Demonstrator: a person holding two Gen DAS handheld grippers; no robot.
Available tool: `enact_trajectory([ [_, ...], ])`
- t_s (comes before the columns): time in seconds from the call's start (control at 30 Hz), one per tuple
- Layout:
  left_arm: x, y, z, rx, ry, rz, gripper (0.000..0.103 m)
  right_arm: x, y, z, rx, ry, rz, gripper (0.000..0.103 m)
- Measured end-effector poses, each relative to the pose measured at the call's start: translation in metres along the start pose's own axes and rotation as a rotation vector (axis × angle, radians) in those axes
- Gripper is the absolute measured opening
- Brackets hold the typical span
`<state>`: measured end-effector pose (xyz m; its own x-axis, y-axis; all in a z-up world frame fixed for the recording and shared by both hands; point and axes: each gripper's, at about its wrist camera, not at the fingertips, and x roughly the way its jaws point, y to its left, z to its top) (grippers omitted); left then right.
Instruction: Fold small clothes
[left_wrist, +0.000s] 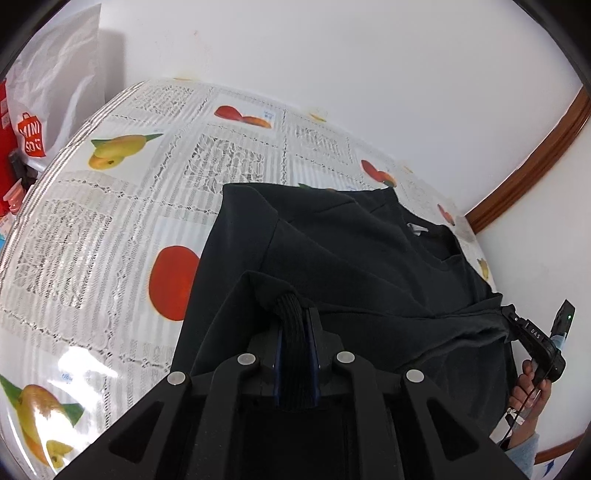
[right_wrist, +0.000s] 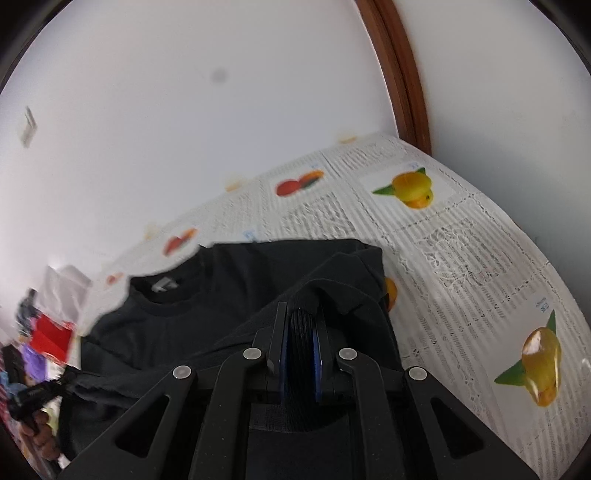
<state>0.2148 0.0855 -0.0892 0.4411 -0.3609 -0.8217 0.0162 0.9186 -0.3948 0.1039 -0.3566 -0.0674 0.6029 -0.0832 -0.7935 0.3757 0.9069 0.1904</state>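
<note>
Both hand-held grippers (left_wrist: 295, 314) (right_wrist: 301, 314) clench a black shirt (left_wrist: 351, 251) over a fruit-print tablecloth (left_wrist: 110, 221), seemingly against a white wall (left_wrist: 332, 55).

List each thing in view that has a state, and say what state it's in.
Black T-shirt: partly folded, bottom hem lifted over its body, collar toward the wall.
Left gripper: shut on the T-shirt's bunched hem.
Right gripper: shut on the T-shirt's hem.
Tablecloth: spread flat under the T-shirt.
</note>
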Motion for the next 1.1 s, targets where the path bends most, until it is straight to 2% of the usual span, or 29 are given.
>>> enact_trajectory([
  [0.1,-0.003,-0.006,0.0,0.035,-0.004,0.01,0.014,0.007,0.014,-0.002,-0.095,0.021,-0.1,0.012],
  [0.2,-0.013,-0.011,-0.002,0.066,-0.017,0.016,0.02,0.002,0.023,-0.003,-0.169,0.014,-0.15,0.015],
  [0.23,-0.017,-0.012,-0.003,0.075,-0.024,0.022,0.027,-0.002,0.025,-0.003,-0.184,0.012,-0.16,0.023],
  [0.27,-0.023,-0.014,-0.005,0.088,-0.036,0.033,0.036,-0.007,0.026,-0.003,-0.192,0.009,-0.182,0.038],
  [0.33,-0.034,-0.019,-0.013,0.136,-0.061,0.047,0.04,-0.023,0.027,-0.006,-0.206,-0.026,-0.235,0.05],
  [0.4,-0.044,-0.024,-0.024,0.187,-0.08,0.06,0.04,-0.041,0.028,-0.009,-0.208,-0.06,-0.243,0.05],
  [0.47,-0.051,-0.028,-0.033,0.202,-0.087,0.066,0.042,-0.057,0.029,-0.014,-0.199,-0.068,-0.208,0.05],
  [0.57,-0.06,-0.033,-0.046,0.215,-0.072,0.029,0.043,-0.077,0.037,-0.026,-0.225,-0.059,-0.14,0.051],
  [0.7,-0.065,-0.045,-0.062,0.258,-0.056,-0.023,0.044,-0.08,0.051,-0.047,-0.272,-0.002,-0.07,0.054],
  [0.8,-0.056,-0.052,-0.069,0.269,-0.004,-0.063,0.047,-0.067,0.056,-0.062,-0.27,0.072,-0.011,0.054],
  [0.93,-0.033,-0.062,-0.068,0.301,0.005,0.005,0.047,-0.037,0.059,-0.075,-0.276,0.148,-0.031,0.052],
  [1.1,-0.011,-0.072,-0.055,0.346,-0.019,0.069,0.047,-0.013,0.062,-0.063,-0.266,0.127,-0.091,0.049],
])
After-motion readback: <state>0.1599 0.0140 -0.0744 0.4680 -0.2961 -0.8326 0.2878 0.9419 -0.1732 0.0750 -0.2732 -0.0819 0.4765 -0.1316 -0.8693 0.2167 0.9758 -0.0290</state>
